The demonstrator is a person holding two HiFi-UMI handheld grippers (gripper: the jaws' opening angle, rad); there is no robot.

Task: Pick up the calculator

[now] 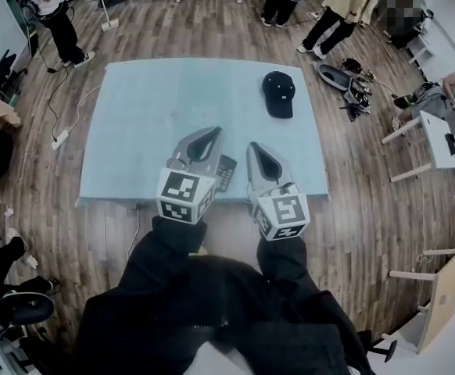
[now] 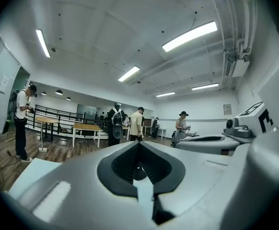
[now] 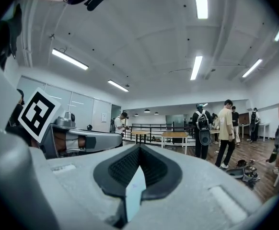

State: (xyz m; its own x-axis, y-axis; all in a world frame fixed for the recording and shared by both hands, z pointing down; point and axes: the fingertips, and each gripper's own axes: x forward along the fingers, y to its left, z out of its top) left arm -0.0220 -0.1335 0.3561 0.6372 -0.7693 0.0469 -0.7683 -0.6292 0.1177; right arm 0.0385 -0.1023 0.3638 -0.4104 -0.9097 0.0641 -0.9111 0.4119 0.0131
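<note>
Over near edge of table [image 1: 134, 123], left gripper [image 1: 214, 133], right gripper [image 1: 253, 148], fingers closed empty, calculator [image 1: 226, 173] between them, cap [image 1: 278, 94] beyond

Table [image 1: 149, 123]: cap [image 1: 278, 94] at far right; calculator [image 1: 226, 172] at near edge, between left gripper [image 1: 211, 134] and right gripper [image 1: 256, 148].

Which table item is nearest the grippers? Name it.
The calculator, beside the left gripper at the table's near edge; the cap lies farther back.

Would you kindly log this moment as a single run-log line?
left claw: shut, empty | right claw: shut, empty | calculator: on table between claws, not gripped | black cap: far right of table
</note>
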